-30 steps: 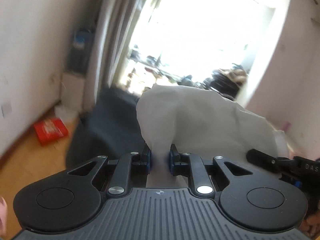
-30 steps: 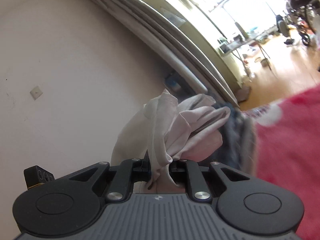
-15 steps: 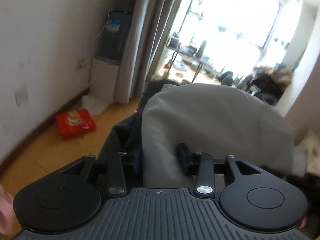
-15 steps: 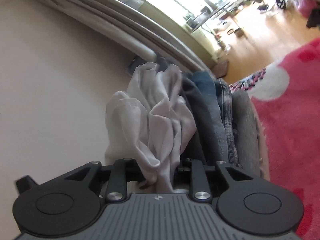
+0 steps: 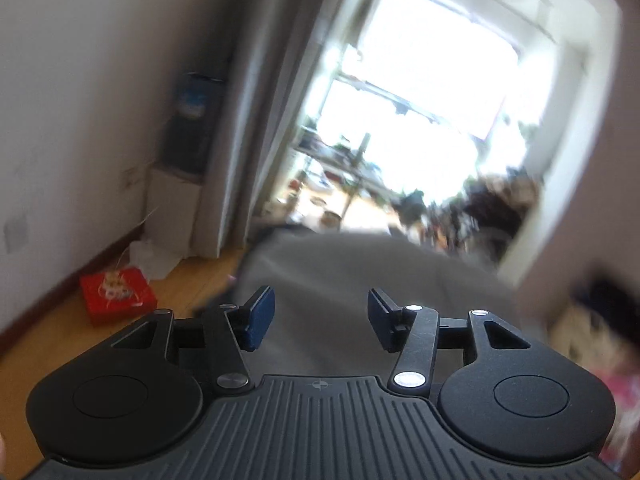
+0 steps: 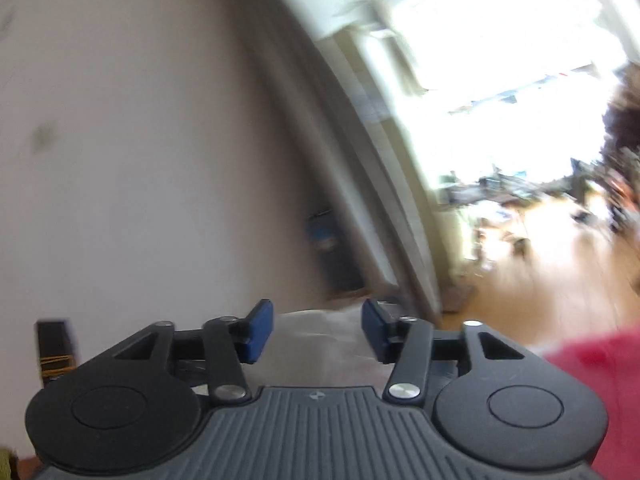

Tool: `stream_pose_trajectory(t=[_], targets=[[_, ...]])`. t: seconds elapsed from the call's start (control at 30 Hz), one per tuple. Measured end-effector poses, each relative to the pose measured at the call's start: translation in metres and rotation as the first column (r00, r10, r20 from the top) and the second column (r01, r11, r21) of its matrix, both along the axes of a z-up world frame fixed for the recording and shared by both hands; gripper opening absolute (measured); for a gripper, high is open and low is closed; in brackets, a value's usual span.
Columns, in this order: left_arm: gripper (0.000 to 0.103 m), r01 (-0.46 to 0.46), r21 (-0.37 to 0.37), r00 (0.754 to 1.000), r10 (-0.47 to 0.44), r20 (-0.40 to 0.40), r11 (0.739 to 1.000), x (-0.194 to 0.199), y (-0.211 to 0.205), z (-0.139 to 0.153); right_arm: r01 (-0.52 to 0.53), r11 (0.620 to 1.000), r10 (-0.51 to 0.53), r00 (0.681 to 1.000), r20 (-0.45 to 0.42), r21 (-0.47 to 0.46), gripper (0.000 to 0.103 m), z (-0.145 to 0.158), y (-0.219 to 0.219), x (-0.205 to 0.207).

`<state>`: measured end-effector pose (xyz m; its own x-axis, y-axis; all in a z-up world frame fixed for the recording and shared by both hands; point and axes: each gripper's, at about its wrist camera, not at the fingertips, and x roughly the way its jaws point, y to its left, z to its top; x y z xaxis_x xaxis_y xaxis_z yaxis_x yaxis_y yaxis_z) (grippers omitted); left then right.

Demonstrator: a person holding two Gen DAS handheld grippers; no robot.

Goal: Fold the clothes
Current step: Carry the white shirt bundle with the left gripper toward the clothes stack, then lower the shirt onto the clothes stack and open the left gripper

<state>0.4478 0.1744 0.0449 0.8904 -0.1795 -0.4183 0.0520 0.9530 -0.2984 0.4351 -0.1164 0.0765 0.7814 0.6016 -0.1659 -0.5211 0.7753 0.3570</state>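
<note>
No readable writing in either view: the red box [image 5: 117,298] at lower left of the left wrist frame has a pale pattern on its lid, too blurred for us to read, and the blue label on the water bottle [image 5: 195,100] at upper left is a smear as well. Both frames are motion-blurred.

Left tongs [image 5: 321,318]: we see the blue pads [image 5: 260,316] standing roughly half apart and the jaws are opening. The grey garment [image 5: 340,280] lies spread in the centre of the frame, beyond and under the gap; it sits between the pads, but neither pad presses on it, so nothing is gripped.

Right tongs [image 6: 317,330]: same story, pads [image 6: 260,330] approx. half apart, jaws opening. A pale crumpled bit of the garment [image 6: 316,334] shows low in the gap at bottom centre of the right wrist frame, w/ clear space to each pad, so it is loose, not held.

Elsewhere: grey curtain [image 5: 256,120] runs down the middle-left of the left wrist view, bright window [image 5: 440,92] at upper right, wood floor [image 5: 52,340] at lower left. In the right wrist view, a red cloth [image 6: 600,380] fills the lower right corner.
</note>
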Motion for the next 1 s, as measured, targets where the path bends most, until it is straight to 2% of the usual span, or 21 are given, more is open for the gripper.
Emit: stream_pose_trajectory(t=[0.03,0.1,0.17,0.2,0.23,0.33,0.4,0.47,0.5,0.53,0.6,0.7,0.77,0.83,0.93,1.0], targets=[[0.051,0.014,0.036,1.0,-0.013,-0.018,0.999,0.002,-0.008,-0.006,-0.032,0.998,0.032,0.999,0.004,-0.061,0.042,0.003,0.02,0.006],[0.051,0.021,0.093,0.999,-0.017,-0.04,0.995,0.004,-0.017,-0.015,-0.031,0.986,0.028,0.999,-0.021,-0.161,0.038,-0.003,0.049,0.024],[0.051,0.008,0.138,0.999,-0.001,-0.05,0.99,0.005,-0.021,-0.022,0.024,0.97,-0.059,0.989,-0.138,-0.241,0.037,-0.021,0.066,0.056],[0.051,0.002,0.159,0.999,0.006,-0.054,0.987,0.005,-0.023,-0.025,0.047,0.962,-0.103,0.975,-0.198,-0.268,0.024,-0.031,0.07,0.072],[0.051,-0.002,0.156,0.998,0.011,-0.055,0.988,0.004,-0.021,-0.023,0.05,0.975,-0.096,0.973,-0.209,-0.217,0.019,-0.028,0.062,0.072],[0.051,-0.042,0.141,0.998,0.049,-0.047,0.989,-0.002,-0.016,-0.008,0.06,0.996,-0.074,0.969,-0.237,-0.063,0.022,-0.021,0.041,0.07],[0.052,-0.077,0.113,0.997,0.079,-0.013,0.991,-0.014,-0.011,0.007,0.051,0.999,-0.051,0.981,-0.187,-0.001,0.024,-0.004,0.028,0.053],[0.053,-0.106,0.086,0.994,0.105,0.017,0.991,-0.029,-0.007,0.023,0.047,0.999,-0.045,0.985,-0.168,0.006,0.028,0.014,0.014,0.028],[0.054,-0.111,0.065,0.994,0.11,0.017,0.992,-0.039,-0.005,0.028,0.057,0.998,-0.057,0.985,-0.163,-0.005,0.034,0.02,0.007,0.011],[0.054,-0.115,0.045,0.993,0.114,0.017,0.992,-0.05,-0.004,0.034,0.067,0.998,-0.068,0.985,-0.158,-0.015,0.044,0.026,-0.001,-0.007],[0.057,-0.107,0.04,0.994,0.106,0.019,0.993,-0.086,-0.01,0.042,0.087,0.996,-0.091,0.985,-0.147,-0.036,0.053,0.037,-0.016,-0.044],[0.068,-0.099,0.043,0.995,0.099,0.01,0.994,-0.146,-0.023,0.049,0.083,0.988,-0.1,0.986,-0.134,-0.13,0.063,0.033,-0.027,-0.118],[0.069,-0.097,0.056,0.995,0.098,-0.016,0.994,-0.191,-0.038,0.047,0.072,0.979,-0.099,0.986,-0.137,-0.189,0.069,0.028,-0.032,-0.163],[0.073,-0.101,0.055,0.993,0.104,-0.053,0.993,-0.237,-0.056,0.041,0.071,0.974,-0.115,0.973,-0.202,-0.215,0.069,0.012,-0.033,-0.208],[0.077,-0.098,0.068,0.99,0.104,-0.097,0.993,-0.296,-0.081,0.035,0.055,0.975,-0.124,0.94,-0.319,-0.217,0.07,-0.008,-0.043,-0.253],[0.077,-0.09,0.108,0.986,0.104,-0.128,0.99,-0.327,-0.099,0.033,0.068,0.974,-0.145,0.92,-0.363,-0.217,0.07,-0.013,-0.053,-0.282]])
